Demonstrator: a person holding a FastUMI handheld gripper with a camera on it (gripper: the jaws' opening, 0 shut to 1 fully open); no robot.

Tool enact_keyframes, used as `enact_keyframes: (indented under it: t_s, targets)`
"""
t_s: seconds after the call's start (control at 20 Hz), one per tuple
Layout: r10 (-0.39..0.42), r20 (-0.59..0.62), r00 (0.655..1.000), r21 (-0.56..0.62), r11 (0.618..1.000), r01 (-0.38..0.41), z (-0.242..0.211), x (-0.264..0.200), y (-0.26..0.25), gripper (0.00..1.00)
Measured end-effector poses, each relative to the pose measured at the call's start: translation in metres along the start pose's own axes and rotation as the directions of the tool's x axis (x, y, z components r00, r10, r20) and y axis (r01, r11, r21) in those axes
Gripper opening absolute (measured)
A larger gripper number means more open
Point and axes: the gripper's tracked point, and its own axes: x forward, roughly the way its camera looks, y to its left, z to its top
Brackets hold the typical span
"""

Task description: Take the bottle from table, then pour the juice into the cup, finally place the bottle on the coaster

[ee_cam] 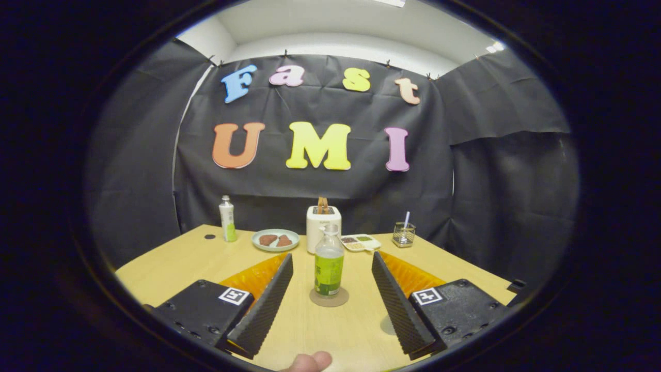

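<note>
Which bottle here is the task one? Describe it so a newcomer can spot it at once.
On the wooden table, look in front of the white toaster: the juice bottle stands upright on a round coaster, between the open gripper's fingers without touching them. Unlike the slim white bottle at the far left, it is clear with a green label.

Your gripper is spread wide, with bare table between its fingers up to the bottle on its coaster. Behind it the toaster, plate and tray crowd the back.
</note>
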Motion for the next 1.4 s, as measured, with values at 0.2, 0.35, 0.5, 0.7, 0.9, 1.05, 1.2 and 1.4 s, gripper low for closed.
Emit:
enact_keyframes:
  t_s: [0.2, 0.35, 0.5, 0.7, 0.9, 1.05, 1.2, 1.4]
  targets:
    - [0.036, 0.049, 0.998, 0.000, 0.999, -0.036, 0.007, -0.035, 0.007, 0.99]
    - [0.035, 0.061, 0.998, -0.017, 0.999, -0.034, 0.000, -0.051, 0.004, 0.99]
    - [0.032, 0.061, 0.998, -0.008, 0.999, -0.031, -0.009, -0.061, 0.005, 0.99]
    - [0.029, 0.067, 0.997, 0.017, 0.999, -0.030, -0.012, -0.068, 0.010, 0.99]
    - [0.003, 0.079, 0.997, -0.008, 1.000, -0.003, -0.009, -0.074, 0.007, 0.99]
    - [-0.003, 0.078, 0.997, -0.007, 1.000, 0.003, -0.009, -0.075, 0.006, 0.99]
    - [0.001, 0.080, 0.997, -0.002, 1.000, -0.001, -0.008, -0.074, 0.007, 0.99]
    - [0.037, 0.070, 0.997, 0.011, 0.999, -0.038, -0.012, -0.070, 0.018, 0.99]
